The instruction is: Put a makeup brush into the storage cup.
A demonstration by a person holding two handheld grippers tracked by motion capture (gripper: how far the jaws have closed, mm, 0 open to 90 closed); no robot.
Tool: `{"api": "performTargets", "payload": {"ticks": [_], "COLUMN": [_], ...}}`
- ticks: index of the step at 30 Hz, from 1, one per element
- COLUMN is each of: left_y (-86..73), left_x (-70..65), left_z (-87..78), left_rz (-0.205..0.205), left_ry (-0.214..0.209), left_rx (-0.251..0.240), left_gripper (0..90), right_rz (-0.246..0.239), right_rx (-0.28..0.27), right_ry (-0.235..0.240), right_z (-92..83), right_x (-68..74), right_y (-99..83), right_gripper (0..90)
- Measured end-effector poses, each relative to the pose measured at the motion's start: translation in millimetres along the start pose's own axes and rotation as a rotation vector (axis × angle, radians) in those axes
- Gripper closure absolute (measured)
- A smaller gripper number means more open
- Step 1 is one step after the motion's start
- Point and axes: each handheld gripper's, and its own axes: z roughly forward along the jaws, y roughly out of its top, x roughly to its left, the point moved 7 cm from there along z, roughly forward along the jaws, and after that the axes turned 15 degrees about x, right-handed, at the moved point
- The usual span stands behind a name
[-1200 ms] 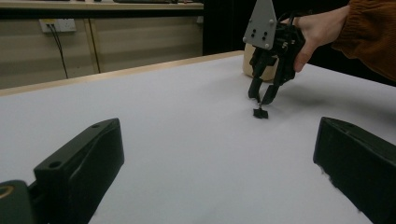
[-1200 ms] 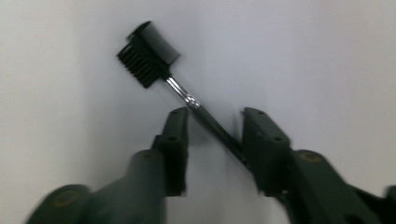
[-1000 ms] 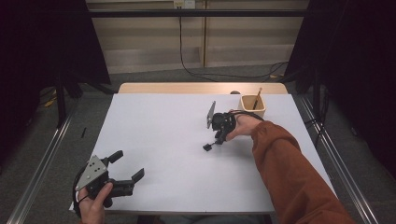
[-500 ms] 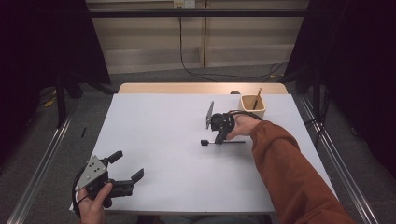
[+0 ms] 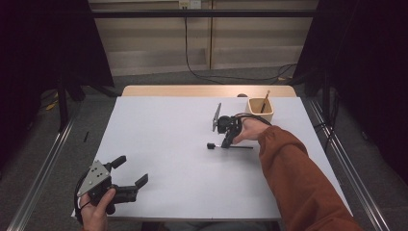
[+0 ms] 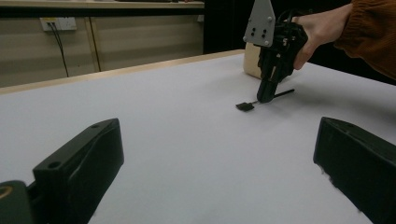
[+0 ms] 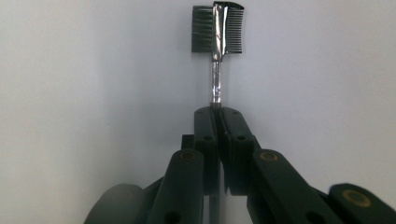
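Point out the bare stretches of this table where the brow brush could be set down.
Free: the wide middle of the table, between the left gripper and the brow brush; also the far left corner. Crowded: the far right, around the right gripper and the wooden cup.

Wide white table in front of you, bare across its whole left and middle stretch, so your left gripper near the front left corner has open room ahead and to its right. Over on the right, your right gripper stands tip-down on the brush, which lies flat on the table. Just behind that hand sits the box with a stick poking up, near the far right edge. Your own right sleeve crosses the front right part of the table.
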Motion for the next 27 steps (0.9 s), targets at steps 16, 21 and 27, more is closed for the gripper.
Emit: {"api": "performTargets", "payload": {"ticks": [16,21,27], "left_y": [0.3,0.6,0.7], "left_x": [0.7,0.3,0.1], "left_z": [-0.7,-2.3,-2.4], "left_rz": [0.0,-0.001,-0.001], "left_ry": [0.01,0.008,0.01], "left_rx": [0.0,-0.006,-0.006], "left_gripper": [1.4,1.4,1.4], "right_rz": [0.109,0.128,0.144], "right_rx": [-0.163,-0.226,-0.328], "right_ry": [-0.011,-0.022,-0.045], "right_z": [-20.6,-25.5,-37.8], "right_x": [-3.8,-1.2,0.7], "right_y": [-16.6,-19.4,-17.7], "right_gripper": [86.0,86.0,86.0]}}
